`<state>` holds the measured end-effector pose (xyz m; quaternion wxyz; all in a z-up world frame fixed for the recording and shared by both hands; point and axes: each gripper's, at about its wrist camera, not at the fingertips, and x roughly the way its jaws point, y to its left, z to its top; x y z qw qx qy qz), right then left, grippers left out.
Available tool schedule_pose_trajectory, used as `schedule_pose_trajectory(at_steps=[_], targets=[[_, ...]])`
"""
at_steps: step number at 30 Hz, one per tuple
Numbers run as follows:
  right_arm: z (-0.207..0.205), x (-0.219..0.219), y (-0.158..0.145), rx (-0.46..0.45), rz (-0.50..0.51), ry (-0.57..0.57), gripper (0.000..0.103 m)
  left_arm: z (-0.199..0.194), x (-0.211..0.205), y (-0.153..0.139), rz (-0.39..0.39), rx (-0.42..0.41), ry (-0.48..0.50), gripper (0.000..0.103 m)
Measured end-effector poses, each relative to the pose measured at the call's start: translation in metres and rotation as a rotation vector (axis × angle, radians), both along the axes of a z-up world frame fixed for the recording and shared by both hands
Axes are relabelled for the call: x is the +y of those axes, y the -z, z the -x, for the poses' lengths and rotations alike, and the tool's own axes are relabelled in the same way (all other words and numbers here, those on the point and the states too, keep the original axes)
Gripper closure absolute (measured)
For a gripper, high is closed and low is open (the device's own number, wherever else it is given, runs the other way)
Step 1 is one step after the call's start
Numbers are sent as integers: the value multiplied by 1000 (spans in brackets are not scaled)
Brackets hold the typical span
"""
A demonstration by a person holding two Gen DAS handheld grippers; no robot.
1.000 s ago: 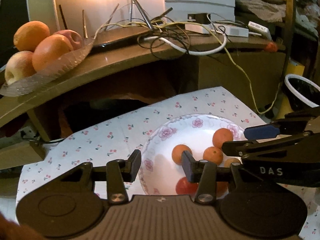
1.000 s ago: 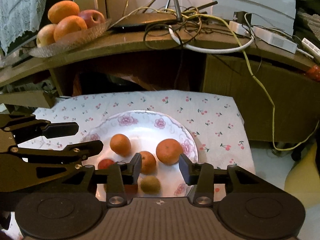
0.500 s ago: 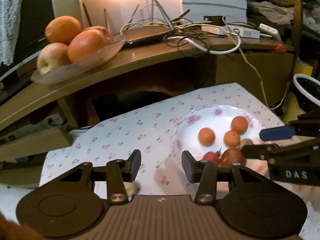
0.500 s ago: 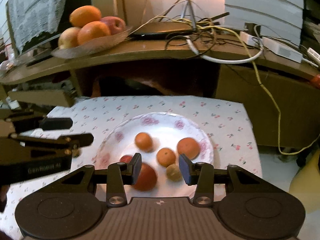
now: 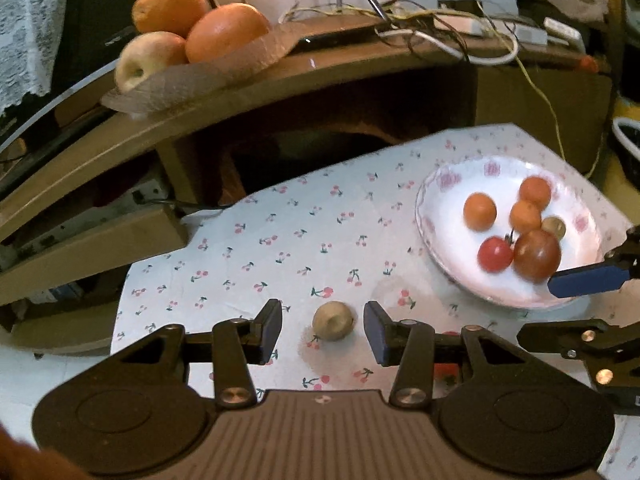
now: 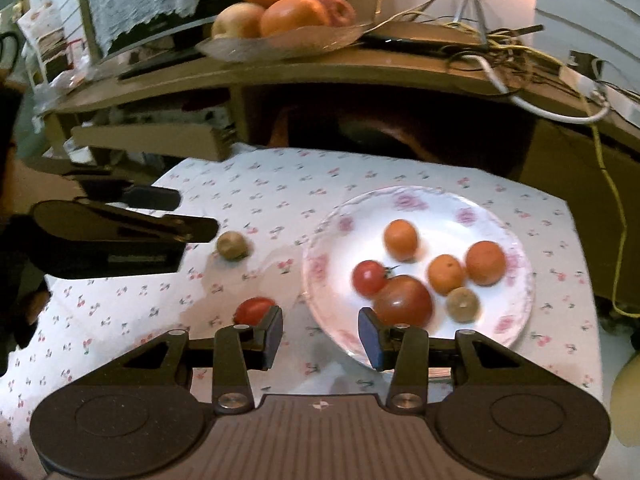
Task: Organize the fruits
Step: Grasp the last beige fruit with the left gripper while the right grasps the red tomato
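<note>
A small tan fruit (image 5: 333, 320) lies on the cherry-print cloth (image 5: 304, 240) between the jaws of my left gripper (image 5: 323, 332), which is open, pads clear of the fruit on both sides. The floral plate (image 5: 424, 216) to the right holds three small oranges, two tomatoes and another tan fruit. My right gripper (image 6: 320, 336) hovers open and empty over the cloth by the plate's (image 6: 320, 268) left rim. A loose red tomato (image 6: 254, 310) sits on the cloth just beyond its left finger. The tan fruit (image 6: 232, 245) shows beside my left gripper (image 6: 196, 214).
A wooden shelf behind the cloth carries a glass dish (image 5: 208, 68) of large oranges and apples, plus tangled cables (image 6: 500, 48). A dark opening lies under the shelf. The cloth's edge drops off at left and right.
Both grippers have swung left, off the plate. The tan fruit on the cloth has come between the left jaws, and a loose tomato has appeared by the right gripper's left finger.
</note>
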<state>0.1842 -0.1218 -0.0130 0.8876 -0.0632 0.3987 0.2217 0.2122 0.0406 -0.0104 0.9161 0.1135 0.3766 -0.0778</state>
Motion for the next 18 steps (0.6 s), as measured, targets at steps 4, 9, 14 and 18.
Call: schedule_pose_trajectory(at_steps=[4,9,14,18], targets=[[0,7,7,19,11,-24,60,-10,-3,16,-13,16,29,53],[-1,7,10,24,12,-24,57,-22,0,32,-7,31,27,53],[-1,9,8,27,-9,-25,57,-27,0,40,21,49,38,59],[3,13,7,26,-11,-32,57,-29,0,40,47,60,37,67]])
